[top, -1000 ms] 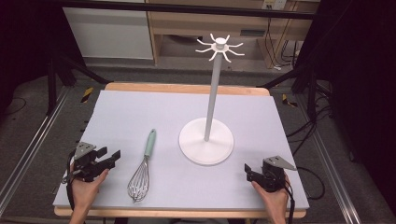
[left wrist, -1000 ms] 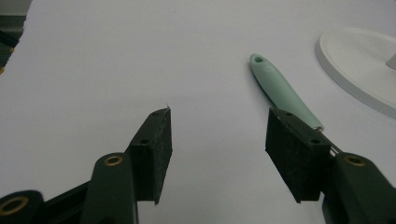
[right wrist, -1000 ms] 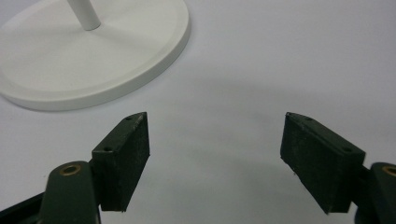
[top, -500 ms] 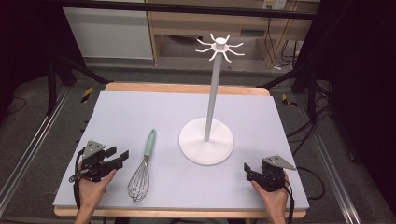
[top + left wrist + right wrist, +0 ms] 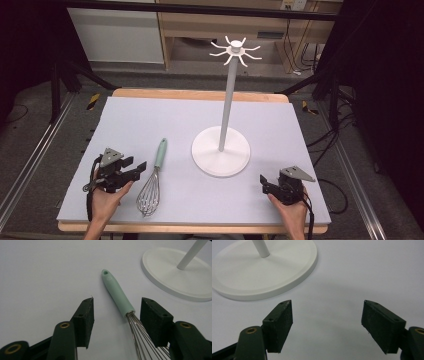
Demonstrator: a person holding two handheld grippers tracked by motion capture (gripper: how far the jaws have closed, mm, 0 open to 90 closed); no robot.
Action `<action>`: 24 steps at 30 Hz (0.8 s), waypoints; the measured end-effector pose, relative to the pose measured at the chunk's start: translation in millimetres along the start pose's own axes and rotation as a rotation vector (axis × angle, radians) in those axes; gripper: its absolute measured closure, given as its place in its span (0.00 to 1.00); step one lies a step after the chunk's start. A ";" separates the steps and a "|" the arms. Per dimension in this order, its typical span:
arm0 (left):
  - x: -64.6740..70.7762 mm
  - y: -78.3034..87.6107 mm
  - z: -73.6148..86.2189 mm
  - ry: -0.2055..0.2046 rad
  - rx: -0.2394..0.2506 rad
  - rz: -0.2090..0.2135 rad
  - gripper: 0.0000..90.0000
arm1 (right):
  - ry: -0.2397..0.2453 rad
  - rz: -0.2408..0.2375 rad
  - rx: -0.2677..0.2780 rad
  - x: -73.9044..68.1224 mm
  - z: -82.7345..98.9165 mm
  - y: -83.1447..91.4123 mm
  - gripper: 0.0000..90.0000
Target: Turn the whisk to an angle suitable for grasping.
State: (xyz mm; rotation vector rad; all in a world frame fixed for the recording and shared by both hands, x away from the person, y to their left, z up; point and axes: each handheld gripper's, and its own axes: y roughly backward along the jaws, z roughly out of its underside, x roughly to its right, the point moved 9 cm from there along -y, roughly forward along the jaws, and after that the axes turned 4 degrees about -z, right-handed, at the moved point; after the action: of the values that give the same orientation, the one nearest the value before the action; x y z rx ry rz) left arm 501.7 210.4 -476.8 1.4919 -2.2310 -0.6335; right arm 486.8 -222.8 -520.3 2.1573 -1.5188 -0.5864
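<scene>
In the left gripper view the whisk (image 5: 117,296) is cut off at the bottom edge, so its wire head is mostly lost from sight there, and the stand (image 5: 180,275) is clipped at the right, its pole running out of the top corner. The left gripper (image 5: 116,320) is seen spread wide, low over the pale mat (image 5: 45,272), with the mint handle and the first wires lying between its jaws; contact cannot be made out, and the pads appear to stand clear of the whisk. From above, the whisk (image 5: 152,180) is found lying flat near the front left of the mat (image 5: 150,120), handle pointing away, just beside the left gripper (image 5: 137,167). The right gripper (image 5: 327,322) is held wide apart on nothing, bare mat between its jaws, the stand's round base (image 5: 262,272) near ahead. Its fingertips are poorly resolved from above (image 5: 263,181).
</scene>
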 end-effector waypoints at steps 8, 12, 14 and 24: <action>9.4 -3.4 -4.8 -0.020 -0.025 0.014 0.53 | 0.003 0.002 0.001 0.3 -1.8 0.0 0.31; 15.0 -9.4 -7.5 -0.034 -0.044 0.027 0.55 | 0.002 0.000 -0.002 0.4 -2.1 0.4 0.34; 15.9 -10.5 -8.1 -0.033 -0.044 0.031 0.56 | 0.003 -0.002 -0.002 0.2 -2.0 0.5 0.34; 17.7 -17.9 -16.4 -0.041 -0.059 0.028 0.57 | 0.001 -0.009 -0.007 0.3 -2.2 0.6 0.35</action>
State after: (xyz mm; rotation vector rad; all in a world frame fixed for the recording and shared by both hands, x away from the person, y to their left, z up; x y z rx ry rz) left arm 517.8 185.4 -472.2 1.4287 -2.2397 -0.7207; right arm 487.7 -222.9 -518.2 2.1598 -1.5050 -0.5931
